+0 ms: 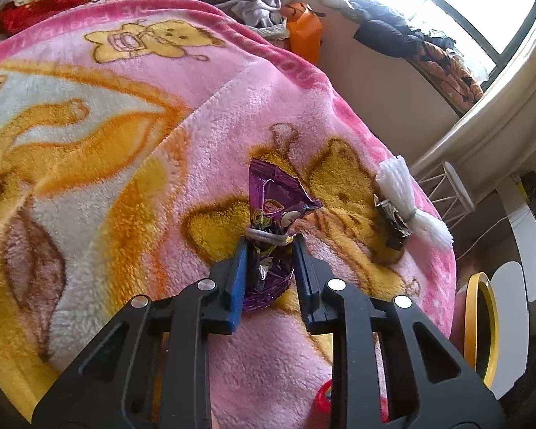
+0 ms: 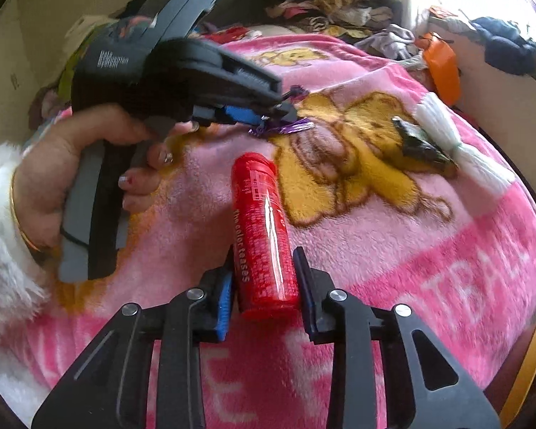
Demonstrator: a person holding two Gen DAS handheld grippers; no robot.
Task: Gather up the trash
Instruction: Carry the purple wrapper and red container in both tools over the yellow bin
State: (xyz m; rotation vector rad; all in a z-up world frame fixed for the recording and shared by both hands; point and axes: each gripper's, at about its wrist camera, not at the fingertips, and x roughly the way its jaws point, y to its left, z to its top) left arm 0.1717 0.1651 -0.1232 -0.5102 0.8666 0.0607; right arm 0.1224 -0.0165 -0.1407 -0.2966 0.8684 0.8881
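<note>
Pink blanket (image 1: pixel 132 150) covers the bed. Left tongs (image 1: pixel 270 243) are clamped on a purple wrapper (image 1: pixel 273 214), right tongs (image 2: pixel 264 255) on a red tube (image 2: pixel 262 236). Far right, a dark wrapper (image 1: pixel 393 220) is left.

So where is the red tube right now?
The red tube lies on the pink blanket in the right wrist view, its near end between the right tool's fingers, with the purple wrapper just beyond it.

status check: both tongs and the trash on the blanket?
Left tongs shut on purple wrapper. Right tongs shut on red tube. White-and-dark bundle uncollected on pink blanket. Nothing in the way.
</note>
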